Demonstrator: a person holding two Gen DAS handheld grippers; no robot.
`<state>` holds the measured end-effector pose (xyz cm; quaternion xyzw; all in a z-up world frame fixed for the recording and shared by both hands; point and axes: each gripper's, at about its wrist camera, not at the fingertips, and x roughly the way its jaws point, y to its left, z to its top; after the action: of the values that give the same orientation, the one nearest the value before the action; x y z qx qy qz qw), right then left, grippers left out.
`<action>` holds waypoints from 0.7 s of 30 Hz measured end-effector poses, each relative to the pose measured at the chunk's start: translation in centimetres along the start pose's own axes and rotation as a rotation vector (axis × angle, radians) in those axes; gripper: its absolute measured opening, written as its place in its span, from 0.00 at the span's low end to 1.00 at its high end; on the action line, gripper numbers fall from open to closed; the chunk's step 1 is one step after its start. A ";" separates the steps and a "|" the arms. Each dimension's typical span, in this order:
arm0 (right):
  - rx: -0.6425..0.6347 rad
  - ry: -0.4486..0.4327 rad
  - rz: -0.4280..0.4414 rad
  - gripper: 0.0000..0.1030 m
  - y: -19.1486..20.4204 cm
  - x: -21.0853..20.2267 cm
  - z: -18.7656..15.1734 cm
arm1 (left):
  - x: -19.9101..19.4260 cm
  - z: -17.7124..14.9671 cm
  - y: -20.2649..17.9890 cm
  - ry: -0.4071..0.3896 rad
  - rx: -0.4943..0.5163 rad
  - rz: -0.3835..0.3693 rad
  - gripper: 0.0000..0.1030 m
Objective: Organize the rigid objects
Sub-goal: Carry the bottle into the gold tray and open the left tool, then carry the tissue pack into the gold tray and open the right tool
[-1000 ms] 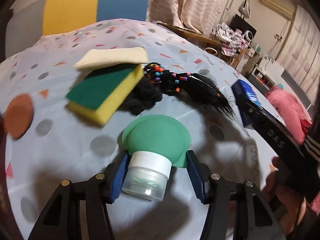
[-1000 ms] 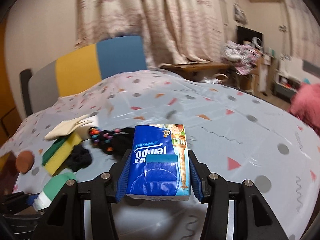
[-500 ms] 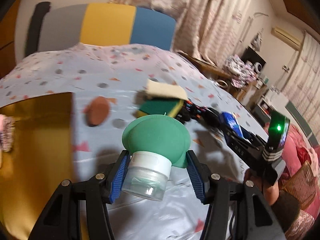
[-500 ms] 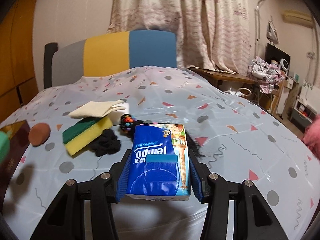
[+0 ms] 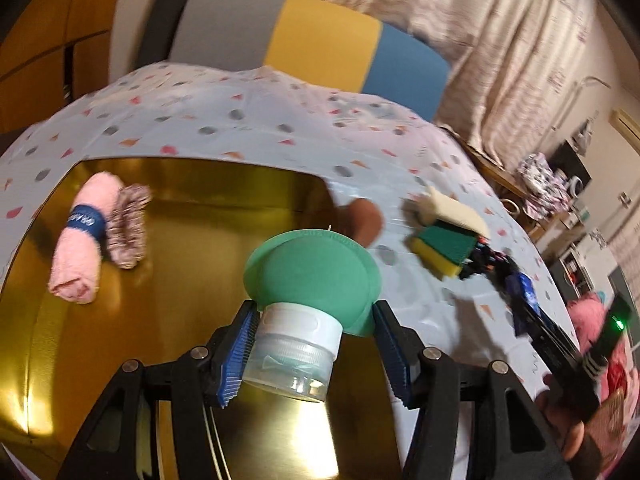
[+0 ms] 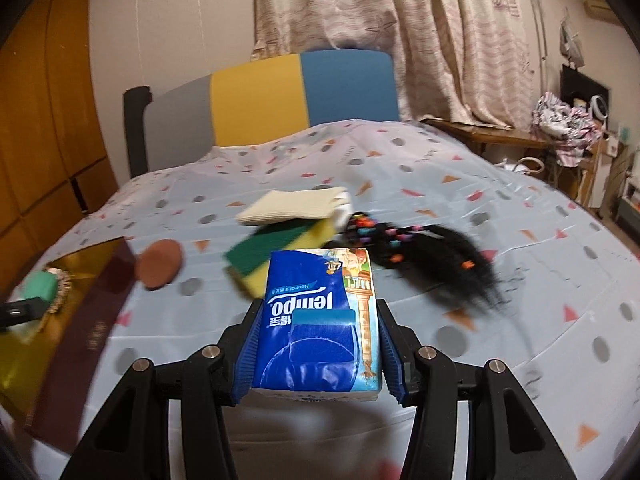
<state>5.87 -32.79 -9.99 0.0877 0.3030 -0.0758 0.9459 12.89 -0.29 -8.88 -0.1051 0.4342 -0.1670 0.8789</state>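
My left gripper (image 5: 316, 312) is shut on a small clear jar (image 5: 294, 360) with a white collar and a green dome cap (image 5: 312, 272). It holds the jar above the right part of a gold tray (image 5: 200, 216). A pink rolled towel (image 5: 78, 248) and a patterned fabric roll (image 5: 128, 228) lie in the tray's far left. My right gripper (image 6: 318, 312) is shut on a blue Tempo tissue pack (image 6: 316, 320), held above the spotted tablecloth to the right of the gold tray (image 6: 16, 360). The jar's green cap (image 6: 38, 286) shows over the tray at the left edge.
On the cloth lie a brown round pad (image 6: 160, 264), a green-and-yellow sponge (image 6: 272, 244) under a cream cloth (image 6: 292, 206), and a black beaded hairpiece (image 6: 440, 264). A grey, yellow and blue chair back (image 6: 280, 96) stands behind the table. A wooden side table stands far right.
My left gripper swung left with the jar, from in front of the sponge to above the gold tray. My right gripper turned left with the tissue pack, bringing the tray into its view.
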 end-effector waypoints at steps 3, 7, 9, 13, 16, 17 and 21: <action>0.005 0.006 0.039 0.51 1.7 -0.5 0.1 | 0.8 0.8 2.1 0.021 -0.038 0.014 0.57; -0.012 0.005 0.089 0.51 4.4 -1.2 0.5 | 2.1 2.4 4.6 0.053 -0.080 0.061 0.57; -0.028 0.003 0.117 0.51 5.8 -1.7 0.7 | 2.7 3.3 5.7 0.068 -0.099 0.071 0.57; -0.069 0.007 0.174 0.51 8.9 -2.3 1.2 | 3.8 4.8 7.1 0.080 -0.118 0.103 0.58; -0.101 0.009 0.219 0.51 11.1 -2.6 1.4 | 4.6 5.6 8.2 0.092 -0.160 0.096 0.60; -0.109 0.010 0.231 0.51 11.8 -2.6 1.5 | 5.0 5.8 8.5 0.096 -0.163 0.115 0.60; -0.142 0.019 0.272 0.51 14.2 -2.6 1.6 | 5.7 6.3 9.3 0.114 -0.178 0.150 0.70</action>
<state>7.50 -19.10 -5.49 0.0616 0.3021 0.0754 0.9483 23.03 6.35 -12.31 -0.1401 0.5031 -0.0671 0.8502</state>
